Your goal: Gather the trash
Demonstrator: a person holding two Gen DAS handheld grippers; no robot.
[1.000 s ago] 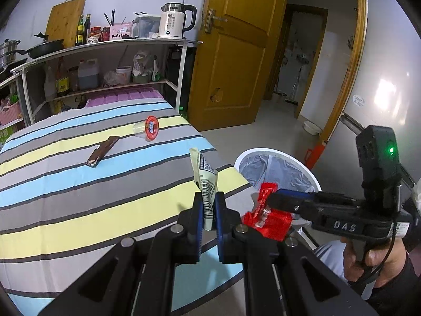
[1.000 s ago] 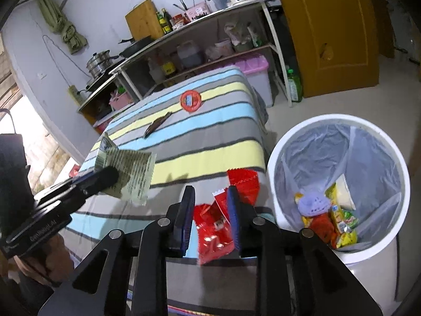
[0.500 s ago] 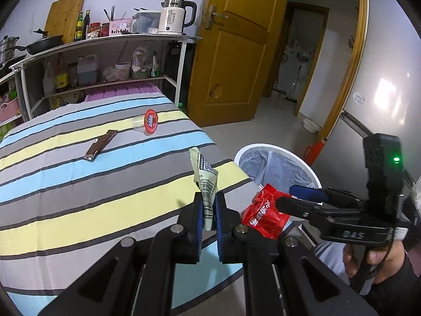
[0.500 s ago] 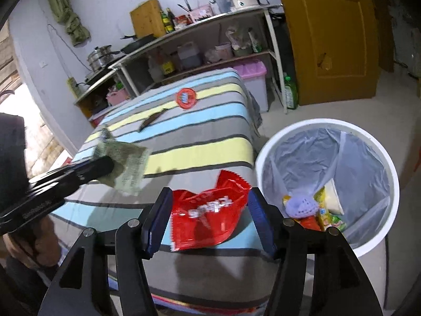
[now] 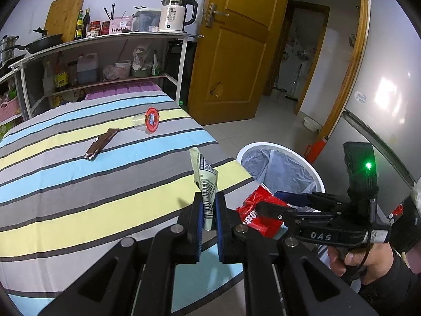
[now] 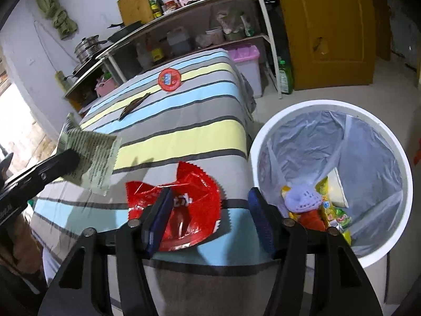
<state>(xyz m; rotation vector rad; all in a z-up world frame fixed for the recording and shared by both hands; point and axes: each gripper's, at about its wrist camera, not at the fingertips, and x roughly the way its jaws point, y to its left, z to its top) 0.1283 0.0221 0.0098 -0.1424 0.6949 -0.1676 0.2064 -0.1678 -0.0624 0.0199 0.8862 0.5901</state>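
Note:
My left gripper (image 5: 209, 202) is shut on a pale green printed wrapper (image 5: 205, 173), which stands up over the striped table's near corner. From the right wrist view the same wrapper (image 6: 94, 155) hangs at the left in that gripper (image 6: 71, 158). A crumpled red snack wrapper (image 6: 194, 184) lies between the fingers of my right gripper (image 6: 209, 197), whose jaws are closing. The left pad overlaps it and the right pad stands clear of it. In the left wrist view the red wrapper (image 5: 252, 213) sits at the right gripper's (image 5: 271, 200) tips, beside the white bin (image 5: 263, 146).
The lined bin (image 6: 329, 104) stands on the floor right of the table and holds several pieces of trash. On the striped cloth (image 6: 184, 137) farther back lie a clear cup with a red lid (image 5: 147, 122) and a brown wrapper (image 5: 101, 143). Shelves and a door stand behind.
The right gripper, earlier shut on the red wrapper, opened wide and has since narrowed a little. The wrapper spread out flat between its fingers. The left gripper kept still.

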